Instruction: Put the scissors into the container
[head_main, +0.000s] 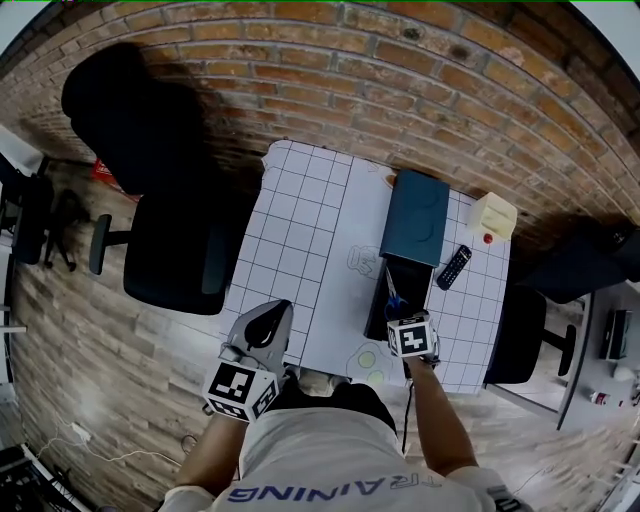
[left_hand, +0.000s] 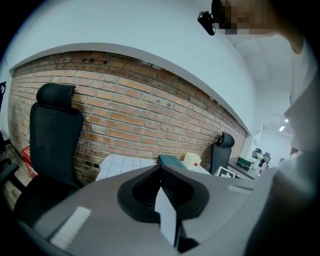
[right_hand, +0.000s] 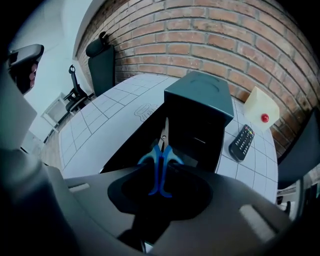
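Table (head_main: 300, 230) sits mid-frame in the head view, chair (head_main: 175, 250) off to its left. Container (head_main: 410, 280) is on the table's right half, lid (head_main: 415, 215) just above it, remote (head_main: 454, 267) beside its right. Scissors (head_main: 392, 290) over the container's lower end.

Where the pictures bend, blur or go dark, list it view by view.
Head view: the fisheye lens bows the brick wall into an arc. Left gripper view: the near left tongs look soft, and the frame's corners are black. Right gripper view: the container is featureless black inside, while the scissors are sharp.
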